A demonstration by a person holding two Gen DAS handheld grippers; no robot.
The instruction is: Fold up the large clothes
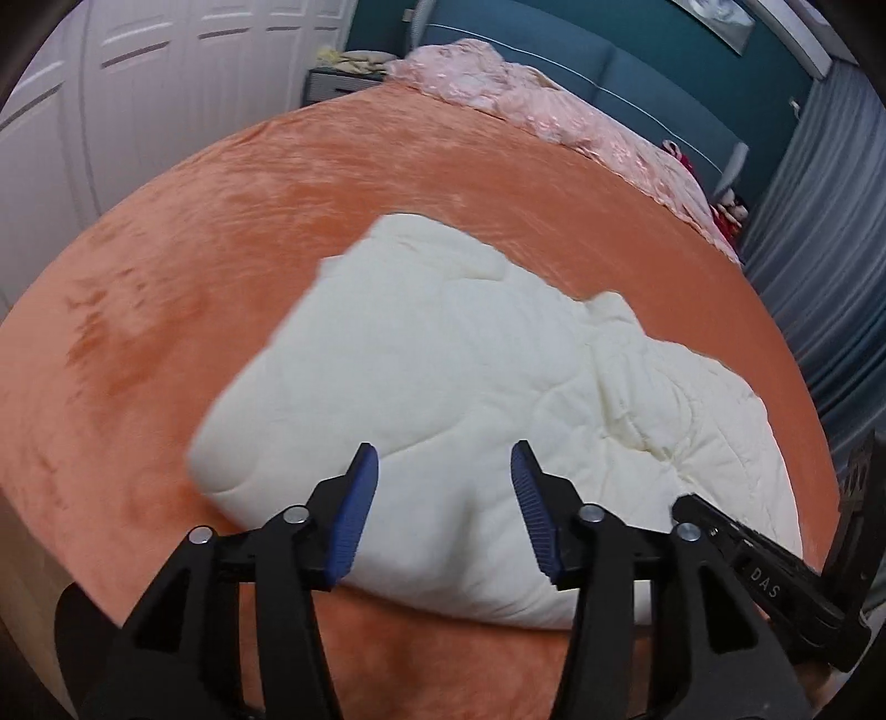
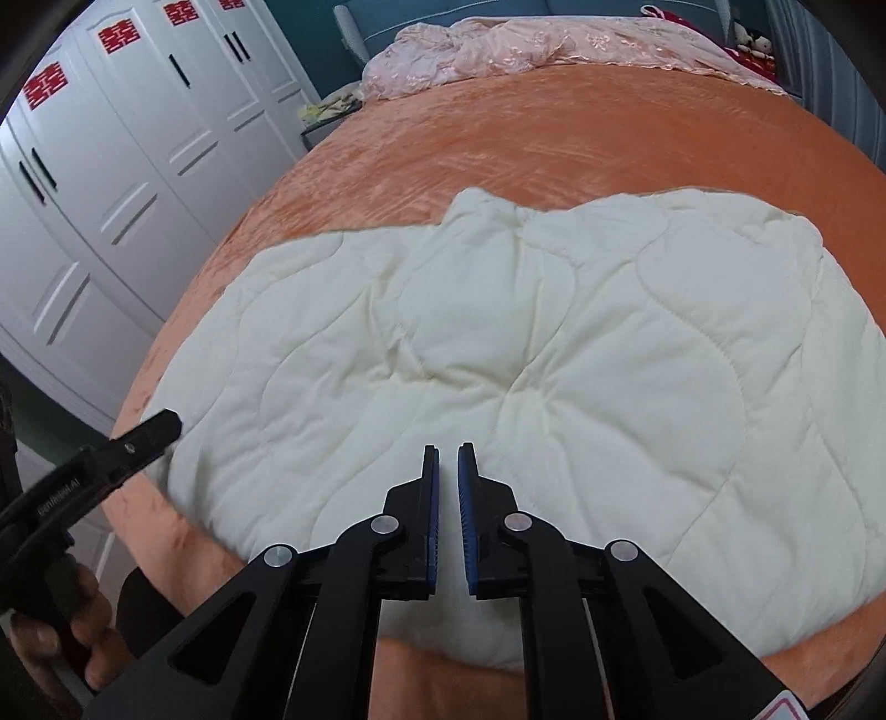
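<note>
While the cream-white quilted padded garment (image 2: 542, 354) lies spread flat on the orange plush bedspread (image 2: 554, 138), near its closest edge, the step in hand looks like choosing the next grip for a fold. I judge it best to take the garment by two points along one edge, lift both together and lay that edge evenly over the far side, since thick padding will spring back if only one corner is carried. Above the garment's near edge the left gripper (image 1: 444, 459) hangs with its blue-padded jaws standing well apart and nothing between them. Over the garment's near middle, the right gripper (image 2: 448, 459) has its jaws almost together, only a thin slit showing, and it holds no cloth; it would need to open before it can take the thick hem. Beyond the garment's far edge the bedspread runs clear, so nothing blocks a fold that way. Farther off still, a crumpled pale pink satin quilt (image 2: 498, 50) lies heaped before a teal padded headboard (image 1: 554, 55). To the garment's left, past the bed's side, stand white panelled wardrobe doors (image 2: 111, 183) bearing red paper cut-outs.
</note>
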